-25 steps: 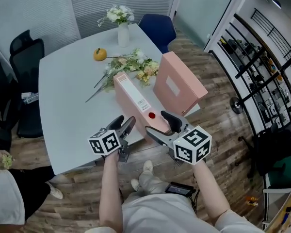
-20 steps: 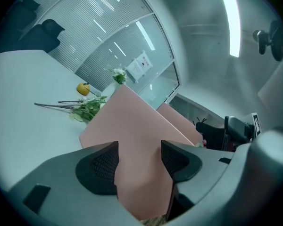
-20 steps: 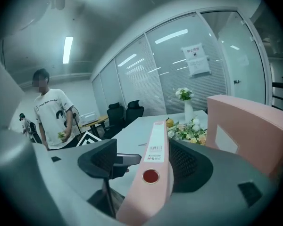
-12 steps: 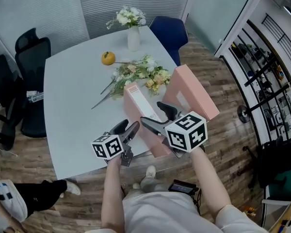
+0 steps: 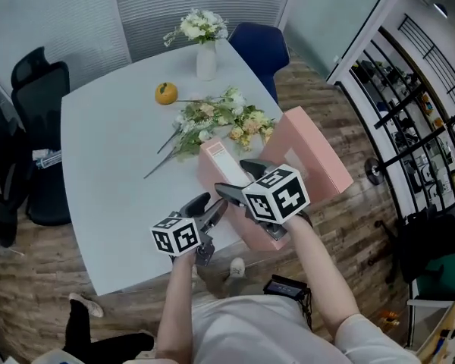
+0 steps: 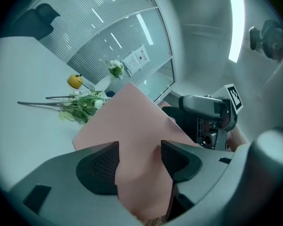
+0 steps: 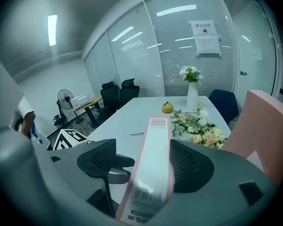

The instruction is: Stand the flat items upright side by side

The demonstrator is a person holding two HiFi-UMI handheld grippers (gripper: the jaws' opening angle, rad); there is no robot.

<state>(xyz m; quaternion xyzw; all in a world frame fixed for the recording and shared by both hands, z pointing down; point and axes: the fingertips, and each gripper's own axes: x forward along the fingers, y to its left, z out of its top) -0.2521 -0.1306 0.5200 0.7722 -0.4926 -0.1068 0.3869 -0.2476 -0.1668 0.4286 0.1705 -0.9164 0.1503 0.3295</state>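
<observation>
A pink file box (image 5: 221, 158) lies lengthwise at the near right of the white desk (image 5: 106, 150). Its narrow spine faces up and carries a long white label with print. A second pink file box (image 5: 318, 154) stands upright just to its right, at the desk's edge. The right gripper (image 5: 235, 177) has its jaws wide, straddling the labelled spine without clamping it. The left gripper (image 5: 208, 205) sits near the box's left face, jaws also wide, with pink board showing between them. Loose flowers (image 5: 212, 120) lie beyond.
</observation>
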